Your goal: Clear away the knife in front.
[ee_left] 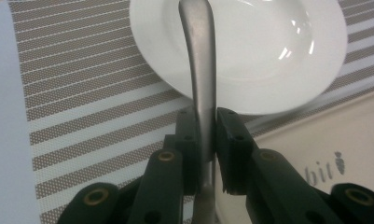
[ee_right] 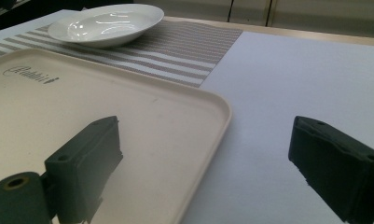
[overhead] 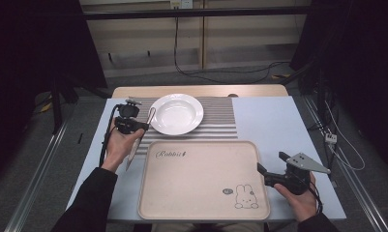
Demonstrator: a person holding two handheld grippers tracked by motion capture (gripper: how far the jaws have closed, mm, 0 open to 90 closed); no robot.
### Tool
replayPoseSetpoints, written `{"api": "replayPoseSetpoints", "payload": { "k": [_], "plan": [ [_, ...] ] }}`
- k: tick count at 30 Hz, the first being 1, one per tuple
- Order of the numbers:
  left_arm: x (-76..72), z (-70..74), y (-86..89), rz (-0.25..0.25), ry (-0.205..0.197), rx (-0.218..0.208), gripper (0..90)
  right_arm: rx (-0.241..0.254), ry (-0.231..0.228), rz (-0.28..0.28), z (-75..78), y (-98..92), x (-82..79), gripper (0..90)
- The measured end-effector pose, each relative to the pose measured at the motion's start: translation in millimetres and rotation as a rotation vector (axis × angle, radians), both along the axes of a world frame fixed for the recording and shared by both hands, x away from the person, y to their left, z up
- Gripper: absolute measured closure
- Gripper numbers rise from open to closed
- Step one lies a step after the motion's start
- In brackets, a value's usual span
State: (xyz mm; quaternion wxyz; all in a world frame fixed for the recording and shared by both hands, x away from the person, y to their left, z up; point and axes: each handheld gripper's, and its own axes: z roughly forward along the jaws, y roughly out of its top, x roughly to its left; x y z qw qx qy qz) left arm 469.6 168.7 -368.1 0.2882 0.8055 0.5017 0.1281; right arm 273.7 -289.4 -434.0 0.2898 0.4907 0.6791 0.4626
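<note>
On the table (overhead: 274,121), a tray (overhead: 201,188) lies nearest the person, with a striped mat (overhead: 218,118) and white plate (overhead: 176,113) beyond. Left gripper (ee_left: 207,128) pinches a metal utensil (ee_left: 198,70) mid-handle just left of the plate, probably for setting it beside the plate. Right gripper (ee_right: 203,163) is spread and idle just past the tray's right edge, holding nothing.

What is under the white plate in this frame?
The white plate sits on a striped placemat, whose stripes show around it. The mat part beneath the plate is covered. The knife clamped in the left tool is beside its rim.
</note>
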Motion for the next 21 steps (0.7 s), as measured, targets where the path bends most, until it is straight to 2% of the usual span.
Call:
{"api": "replayPoseSetpoints", "payload": {
  "k": [5,7,10,12,16,21],
  "plan": [
    [-10.2,1.4,-6.8,-0.022,-0.017,0.015,79.8,-0.001,-0.001,0.002,0.1,0.3,0.2,8.7],
    [-14.2,1.8,-7.5,-0.030,-0.014,0.004,79.8,0.000,0.000,0.001,0.2,0.4,0.1,8.7],
    [-19.2,1.8,-8.7,-0.037,-0.013,0.008,79.8,-0.003,-0.001,-0.001,0.2,0.0,-0.2,8.7],
    [-22.9,1.1,-9.1,-0.046,-0.005,-0.006,79.8,-0.003,0.000,-0.002,0.3,0.2,-0.3,8.7],
    [-31.9,-0.6,-11.4,-0.054,-0.001,-0.012,79.8,-0.004,0.001,-0.001,0.2,0.3,-0.3,8.7],
    [-41.0,-4.9,-18.2,-0.060,0.024,-0.016,79.8,-0.006,0.000,0.000,0.0,0.6,0.1,8.7]
  ]
}}
